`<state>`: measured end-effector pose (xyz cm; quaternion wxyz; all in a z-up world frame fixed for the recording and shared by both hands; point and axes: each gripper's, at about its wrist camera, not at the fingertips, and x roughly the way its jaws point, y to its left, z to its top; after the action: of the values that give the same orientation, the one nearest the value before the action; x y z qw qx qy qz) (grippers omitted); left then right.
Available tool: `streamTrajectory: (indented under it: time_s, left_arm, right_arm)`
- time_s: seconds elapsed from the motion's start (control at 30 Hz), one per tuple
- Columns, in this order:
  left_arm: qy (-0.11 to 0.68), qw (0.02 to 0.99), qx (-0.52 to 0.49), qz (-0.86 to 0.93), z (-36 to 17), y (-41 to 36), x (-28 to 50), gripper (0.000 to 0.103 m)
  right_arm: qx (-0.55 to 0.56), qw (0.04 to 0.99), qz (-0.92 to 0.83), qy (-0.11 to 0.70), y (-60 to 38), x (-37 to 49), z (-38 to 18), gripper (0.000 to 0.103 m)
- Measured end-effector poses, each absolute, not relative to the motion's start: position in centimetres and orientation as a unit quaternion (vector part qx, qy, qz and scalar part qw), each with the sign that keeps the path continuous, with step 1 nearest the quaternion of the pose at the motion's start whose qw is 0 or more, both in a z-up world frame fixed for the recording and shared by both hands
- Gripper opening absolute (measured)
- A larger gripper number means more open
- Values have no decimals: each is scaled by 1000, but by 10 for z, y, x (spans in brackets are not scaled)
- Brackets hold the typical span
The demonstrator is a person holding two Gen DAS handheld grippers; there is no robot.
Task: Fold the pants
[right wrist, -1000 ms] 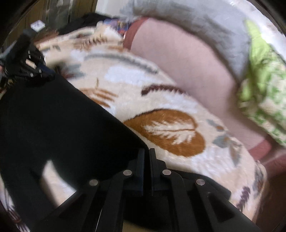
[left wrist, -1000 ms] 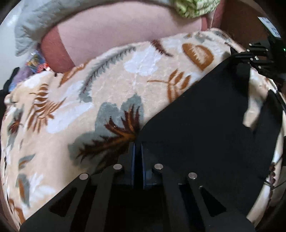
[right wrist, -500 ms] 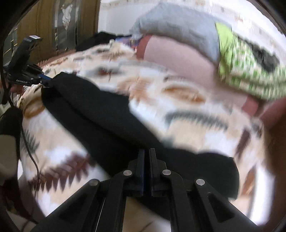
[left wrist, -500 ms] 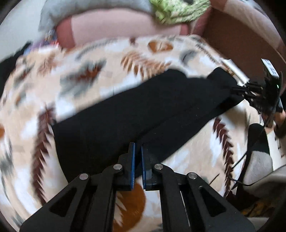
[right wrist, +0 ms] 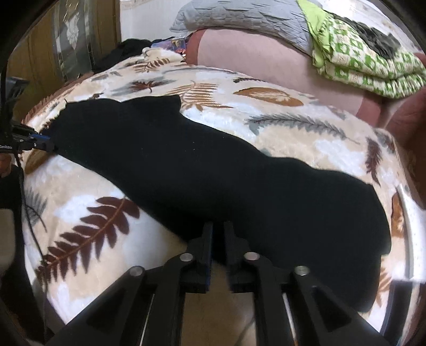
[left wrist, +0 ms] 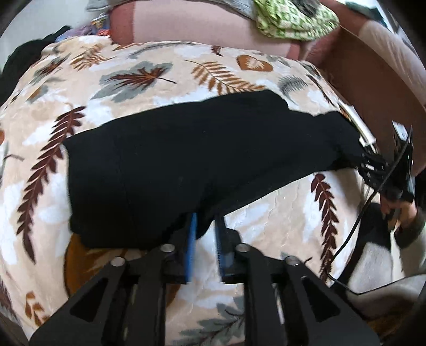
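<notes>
Black pants (left wrist: 202,154) lie in a long band across a leaf-patterned blanket (left wrist: 149,69) on a bed. They also show in the right wrist view (right wrist: 218,181). My left gripper (left wrist: 205,231) sits at the near edge of the pants; its blue-padded fingers are slightly apart with a fold of black cloth between them. My right gripper (right wrist: 218,234) is at the other end's near edge, fingers narrowly parted around the cloth edge. Each gripper shows in the other's view: the right (left wrist: 372,165) and the left (right wrist: 34,143).
A pink bolster (left wrist: 202,26), a grey quilt (right wrist: 239,18) and a green patterned cloth (right wrist: 367,58) lie at the head of the bed. A brown bed frame (left wrist: 372,79) is on the right. Dark clothes (left wrist: 24,58) lie at the far left. A cable (left wrist: 367,207) hangs from the right gripper.
Both grippers have pulled back toward the bed's near edge, laying the pants down flat in a long band. The left fingers have parted from shut; the right ones have parted slightly.
</notes>
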<state>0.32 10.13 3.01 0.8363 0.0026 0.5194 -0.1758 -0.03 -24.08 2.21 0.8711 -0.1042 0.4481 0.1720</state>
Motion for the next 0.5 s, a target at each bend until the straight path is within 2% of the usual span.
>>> streamTrajectory:
  time_s: [0.03,0.1,0.2,0.3,0.5]
  left_arm:
    - [515,841,2,-167,37,105,1,23]
    - [496,855,11,-152,53,109,-4,37]
    - [458,877,20,-144,77,107,-9,53]
    - [445,881,5,-161,83,96,-3,58]
    - [457,872,3,-178,59,50,18,59]
  right_arm:
    - [-92,874,168,446,-248,-4,26,29]
    - [-58,888,147,432,-270,-11,38,38]
    - [6,902,97,420,-312,-13,49,39]
    - [51,904,37,422,-347,-2,48,39]
    - [102,900,-36,422,-381,25,39,39]
